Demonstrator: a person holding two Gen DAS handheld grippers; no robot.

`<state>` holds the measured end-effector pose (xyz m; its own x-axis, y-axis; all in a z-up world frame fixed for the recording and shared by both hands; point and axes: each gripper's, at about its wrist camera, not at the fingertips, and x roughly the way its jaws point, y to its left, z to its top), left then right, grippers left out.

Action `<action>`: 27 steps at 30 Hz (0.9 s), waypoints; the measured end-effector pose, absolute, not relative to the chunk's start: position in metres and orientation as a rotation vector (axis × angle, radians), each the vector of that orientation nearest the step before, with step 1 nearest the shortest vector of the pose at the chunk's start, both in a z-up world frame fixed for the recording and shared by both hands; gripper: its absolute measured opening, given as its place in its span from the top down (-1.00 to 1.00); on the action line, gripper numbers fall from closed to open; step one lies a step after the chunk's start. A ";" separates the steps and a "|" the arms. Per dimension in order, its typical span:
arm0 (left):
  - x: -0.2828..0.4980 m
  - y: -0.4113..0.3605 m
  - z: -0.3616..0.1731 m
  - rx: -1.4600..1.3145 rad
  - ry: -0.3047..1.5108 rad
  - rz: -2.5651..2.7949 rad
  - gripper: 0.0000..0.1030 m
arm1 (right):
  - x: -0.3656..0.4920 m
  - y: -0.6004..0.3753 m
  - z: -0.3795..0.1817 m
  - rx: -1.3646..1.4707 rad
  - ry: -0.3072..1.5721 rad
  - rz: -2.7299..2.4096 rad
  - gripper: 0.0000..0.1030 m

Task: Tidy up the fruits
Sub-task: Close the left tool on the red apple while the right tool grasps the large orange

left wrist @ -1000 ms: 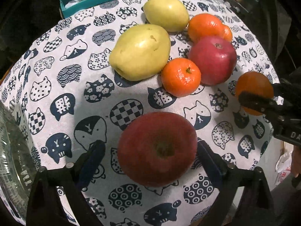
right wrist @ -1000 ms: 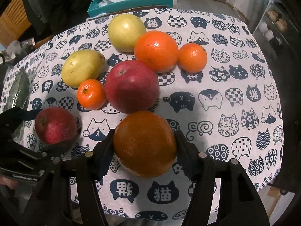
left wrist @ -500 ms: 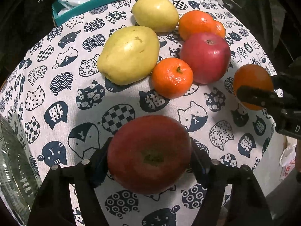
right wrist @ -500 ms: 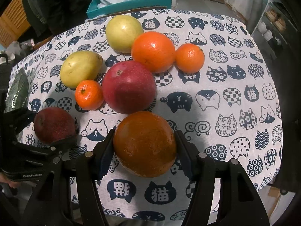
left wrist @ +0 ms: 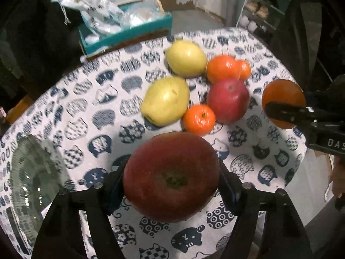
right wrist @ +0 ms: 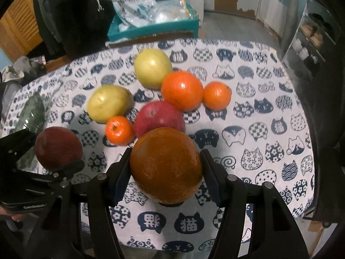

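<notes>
My left gripper is shut on a dark red apple and holds it above the cat-print tablecloth. My right gripper is shut on a large orange, also lifted. Each shows in the other view: the orange at right, the apple at left. On the cloth lie two yellow pears, a red apple, a small mandarin, an orange and another mandarin.
A clear glass bowl sits at the table's left edge, also in the right wrist view. A teal box with plastic bags stands beyond the far edge. Shelves are at far right.
Both grippers have risen and pulled back with their fruit, so the table looks farther away. The left gripper closed onto the dark red apple. The fruit on the cloth has not moved.
</notes>
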<state>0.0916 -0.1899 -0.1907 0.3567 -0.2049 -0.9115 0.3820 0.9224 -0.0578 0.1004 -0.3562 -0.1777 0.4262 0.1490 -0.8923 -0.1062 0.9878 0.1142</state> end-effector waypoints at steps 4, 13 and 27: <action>0.088 -0.187 -0.167 0.155 1.100 -0.383 -0.47 | 0.096 -0.354 -0.154 0.043 1.059 0.163 -0.19; 0.071 -0.171 -0.110 0.131 0.970 -0.397 -0.47 | 0.082 -0.354 -0.103 0.060 0.938 0.176 -0.19; 0.056 -0.142 -0.057 0.095 0.844 -0.369 -0.47 | 0.068 -0.353 -0.043 0.072 0.802 0.177 -0.19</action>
<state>0.0564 -0.1419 -0.0569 0.6052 -0.2816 -0.7446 0.3558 0.9324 -0.0634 0.0684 -0.3534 -0.0433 0.6817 0.1846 -0.7079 -0.1303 0.9828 0.1309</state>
